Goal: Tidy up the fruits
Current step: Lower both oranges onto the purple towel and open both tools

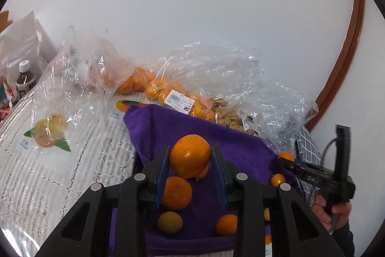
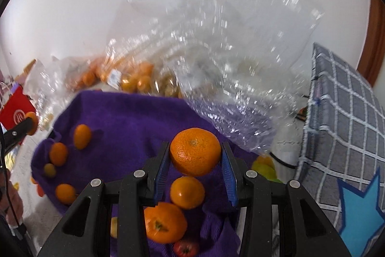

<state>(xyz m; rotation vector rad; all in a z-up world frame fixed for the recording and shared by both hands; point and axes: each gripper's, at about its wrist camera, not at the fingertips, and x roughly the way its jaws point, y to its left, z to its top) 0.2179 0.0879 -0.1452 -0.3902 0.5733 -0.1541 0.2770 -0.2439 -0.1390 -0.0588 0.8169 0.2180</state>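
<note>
**Two mandarins held above a purple cloth**

A mandarin (image 1: 189, 155) is gripped between the blue pads of the left claw (image 1: 190, 160) and is held above a purple cloth (image 1: 240, 143). A second mandarin (image 2: 195, 154) is clamped in the same way by the right claw (image 2: 195, 158), whose tip (image 1: 286, 157) is also seen at the right of the left wrist view, closed on orange fruit. Loose citrus fruits are scattered on the cloth beneath both claws, among them a larger orange fruit (image 2: 165, 222) with a dark calyx and a small red fruit (image 2: 185, 247) near the bottom edge. Behind the cloth, clear plastic bags (image 1: 216, 69) are heaped against a white wall; one is filled with small orange fruits (image 1: 158, 88) and bears a barcode label (image 1: 176, 98). To the left, a lace-covered table (image 1: 48, 172) and a capped dark bottle (image 1: 24, 81) are visible. A grey checked fabric (image 2: 341, 117) stands at the right.
</note>
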